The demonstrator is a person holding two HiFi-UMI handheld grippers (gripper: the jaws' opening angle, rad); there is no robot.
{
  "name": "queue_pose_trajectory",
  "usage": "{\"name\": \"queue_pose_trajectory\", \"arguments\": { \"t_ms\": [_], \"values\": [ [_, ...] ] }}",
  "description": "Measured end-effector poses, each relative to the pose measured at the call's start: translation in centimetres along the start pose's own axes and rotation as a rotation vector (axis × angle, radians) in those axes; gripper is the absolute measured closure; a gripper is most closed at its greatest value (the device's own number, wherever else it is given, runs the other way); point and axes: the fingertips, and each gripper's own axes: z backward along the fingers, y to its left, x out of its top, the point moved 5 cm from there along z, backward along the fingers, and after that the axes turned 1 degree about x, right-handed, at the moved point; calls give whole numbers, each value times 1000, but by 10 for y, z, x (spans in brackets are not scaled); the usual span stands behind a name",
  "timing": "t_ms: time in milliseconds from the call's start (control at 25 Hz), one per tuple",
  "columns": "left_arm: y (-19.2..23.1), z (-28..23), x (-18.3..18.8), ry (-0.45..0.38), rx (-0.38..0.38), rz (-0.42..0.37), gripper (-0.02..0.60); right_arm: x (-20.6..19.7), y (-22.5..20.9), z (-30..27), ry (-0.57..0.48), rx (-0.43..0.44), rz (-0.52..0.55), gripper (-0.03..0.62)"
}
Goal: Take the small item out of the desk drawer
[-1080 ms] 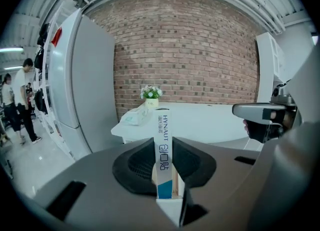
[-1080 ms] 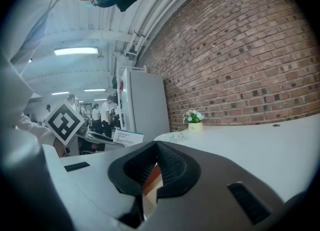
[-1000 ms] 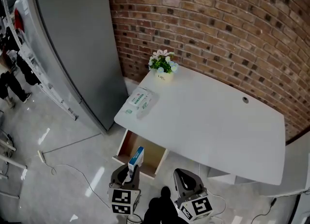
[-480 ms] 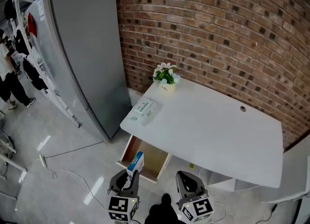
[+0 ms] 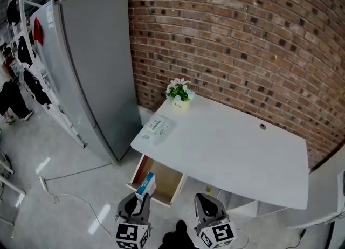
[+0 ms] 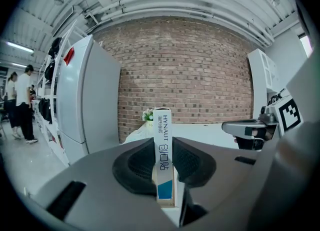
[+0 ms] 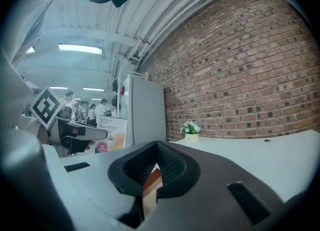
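My left gripper (image 5: pixel 141 198) is shut on a small white and blue box (image 5: pixel 144 184), held upright just in front of the open wooden drawer (image 5: pixel 138 166) under the white desk (image 5: pixel 232 151). In the left gripper view the box (image 6: pixel 162 122) stands tall between the black pads (image 6: pixel 139 162), printed side toward the camera, with the gripper (image 6: pixel 163 145) clamped on its lower half. My right gripper (image 5: pixel 207 202) hangs beside it, to the drawer's right. Seen from the right gripper view, its own jaws (image 7: pixel 157 146) meet at the tips with nothing held.
A flower pot (image 5: pixel 178 92) and a tissue pack (image 5: pixel 156 127) sit on the desk's left end. A tall grey fridge (image 5: pixel 97 64) stands left of the desk, a brick wall (image 5: pixel 242 43) behind. A cable (image 5: pixel 64 194) lies on the floor. People stand far left (image 6: pixel 22 102).
The head view has tilted up, so the desk sits lower in the frame. The left gripper with the box has drifted slightly left and back from the drawer. The right gripper has hardly moved.
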Motion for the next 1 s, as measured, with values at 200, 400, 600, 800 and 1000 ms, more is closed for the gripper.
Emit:
{"name": "queue_pose_trajectory", "arguments": {
  "t_ms": [200,400,600,800,1000],
  "values": [
    [-2,10,0,1,0,-5,489,4,9,6,29,7,-14,569],
    [0,17,-2,-8,7,-18,489,1,10,7,-8,-5,-4,569],
    [-3,21,-2,-14,4,-26,489,1,13,13,-12,-12,-3,568],
    [-6,26,-3,-20,-2,-26,489,3,14,19,-21,-15,-1,568],
    [5,20,-15,-67,-10,-83,489,7,11,19,-40,-33,0,568]
  ]
}}
